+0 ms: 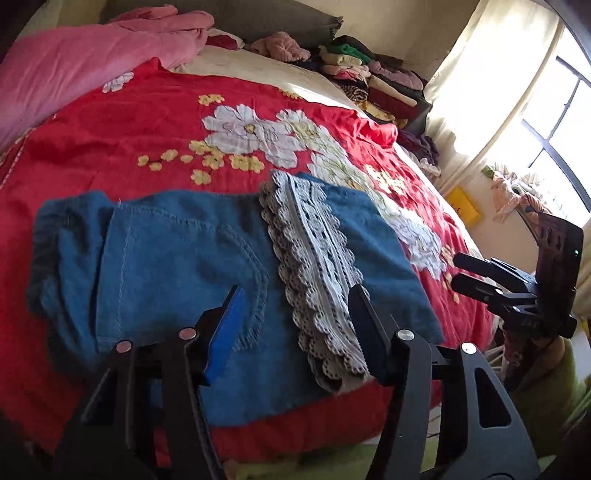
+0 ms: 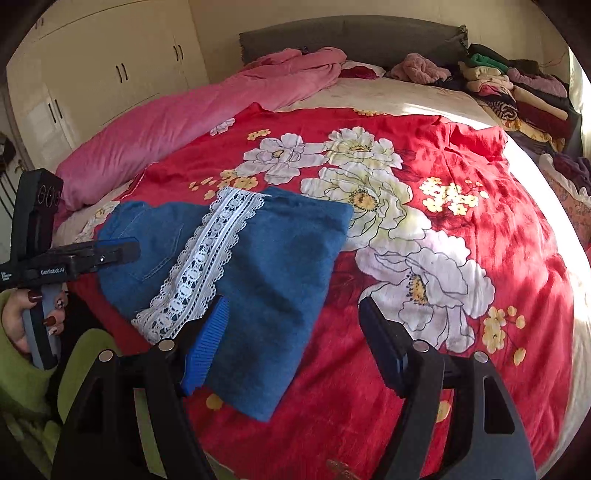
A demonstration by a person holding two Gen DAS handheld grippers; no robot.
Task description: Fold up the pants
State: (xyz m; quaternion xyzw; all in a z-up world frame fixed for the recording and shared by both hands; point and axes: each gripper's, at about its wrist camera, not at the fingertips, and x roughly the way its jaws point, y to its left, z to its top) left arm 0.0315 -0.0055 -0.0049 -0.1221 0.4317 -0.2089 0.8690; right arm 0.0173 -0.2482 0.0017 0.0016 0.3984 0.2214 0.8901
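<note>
The blue denim pants [image 1: 177, 266] with a white lace trim band [image 1: 314, 266] lie folded on the red bedspread printed with white and yellow flowers [image 2: 461, 258], near the front edge of the bed. The lace band runs across the top of the fold, and a stitched back pocket shows on the denim beside it.

The left tongs [image 1: 295, 299] hang above the pants with their jaws apart and nothing between them; a blue ribbed pad shows on one finger. The right tongs [image 2: 295, 310] likewise stand apart and empty, over the near edge of the pants and the bedspread. A hand with dark painted nails and a green sleeve [image 2: 33, 317] grips the handle of the left tool.

No container shows. At the far side of the bed lie a long pink quilt [image 2: 177, 125], a stack of folded clothes in many colours [image 2: 517, 96] and a grey headboard [image 2: 351, 35]. Cream wardrobe doors [image 2: 110, 74] stand behind the quilt, and a bright curtained window [image 1: 517, 96] is off to one side.
</note>
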